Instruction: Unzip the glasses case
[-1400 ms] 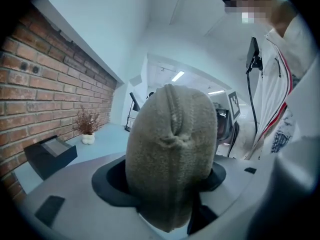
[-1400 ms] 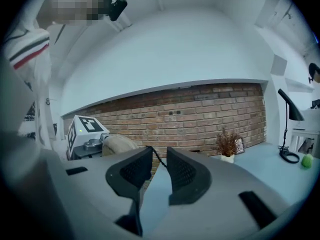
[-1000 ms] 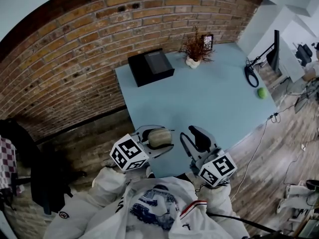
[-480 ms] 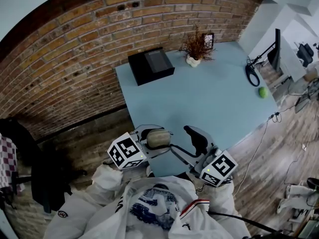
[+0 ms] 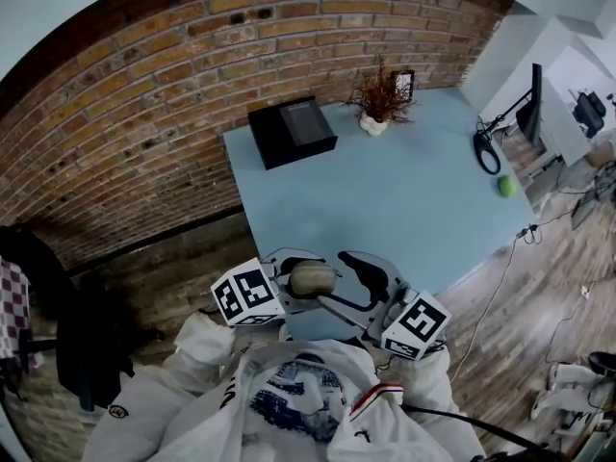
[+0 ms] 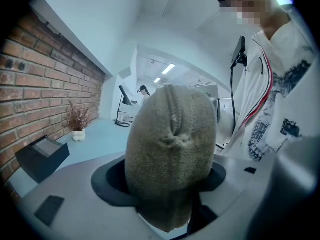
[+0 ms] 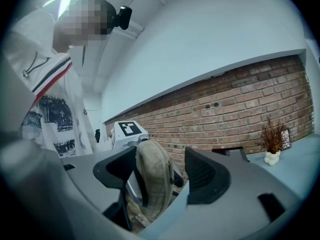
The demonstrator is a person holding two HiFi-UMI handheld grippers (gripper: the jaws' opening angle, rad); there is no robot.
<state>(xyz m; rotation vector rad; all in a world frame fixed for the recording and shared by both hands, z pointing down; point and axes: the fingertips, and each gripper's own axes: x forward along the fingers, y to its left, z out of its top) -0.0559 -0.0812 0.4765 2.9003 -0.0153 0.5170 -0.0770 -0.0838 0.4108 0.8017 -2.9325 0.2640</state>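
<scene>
- We find the left gripper (image 5: pixel 304 279) with its jaws clenched on the glasses case (image 6: pixel 170 149), held in the air over the near end of the bench (image 5: pixel 404 191), close to the person's chest.
- The right gripper (image 7: pixel 161 176) has just been opening its jaws. They stand released, with the case between them, nearer one pad, and neither pad pressing.
- The case stands edge-on to the right jaws, with its zip seam along the upper edge. We cannot make out a pull tab.
- We judge the right hand the one free to take the zip.
</scene>
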